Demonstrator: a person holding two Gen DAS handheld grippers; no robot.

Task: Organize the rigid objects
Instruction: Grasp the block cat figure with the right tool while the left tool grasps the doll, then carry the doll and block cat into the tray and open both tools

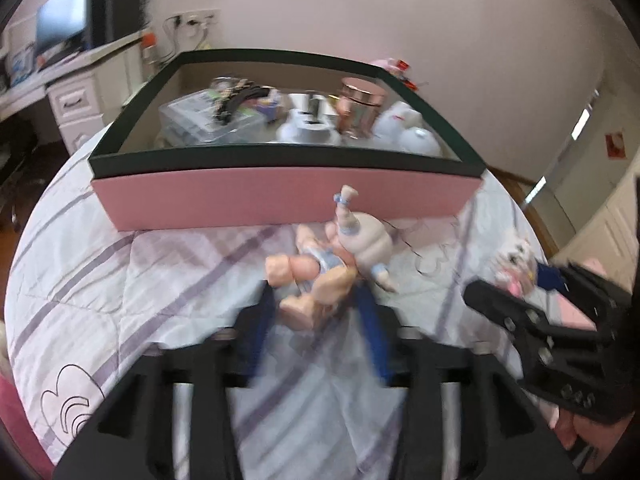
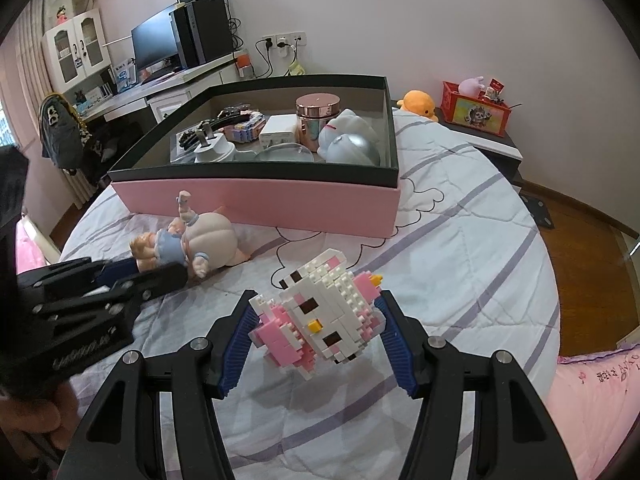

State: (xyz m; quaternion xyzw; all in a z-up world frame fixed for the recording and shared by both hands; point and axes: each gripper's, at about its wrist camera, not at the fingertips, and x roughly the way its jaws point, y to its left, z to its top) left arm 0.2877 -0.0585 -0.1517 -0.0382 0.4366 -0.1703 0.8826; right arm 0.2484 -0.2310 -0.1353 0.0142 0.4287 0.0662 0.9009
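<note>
The right gripper [image 2: 316, 320] is clamped on a white and pink brick-built cat figure [image 2: 316, 316]; both blue ribbed pads press its sides and the figure is lifted above the bedcover, tilted. The left gripper [image 1: 316, 292] has its jaws apart around a pale plastic baby doll w/ light blue clothes [image 1: 340, 256], which lies on its side on the white quilt w/ purple stripes [image 2: 460, 272], just in front of the pink cardboard box w/ dark green rim [image 2: 256, 204]. The blue fingers [image 1: 370, 312] stand at both sides of the doll's legs, but the left view is blurred, so I cannot tell if the pads touch it; it looks loose. Inside the box are a shiny rose-gold round tin [image 2: 318, 118], a white charger plug [image 2: 214, 150], a grey-white soft shell-like toy [image 2: 350, 136] and some small boxes. The box sits on the bed, near the wall.
</note>
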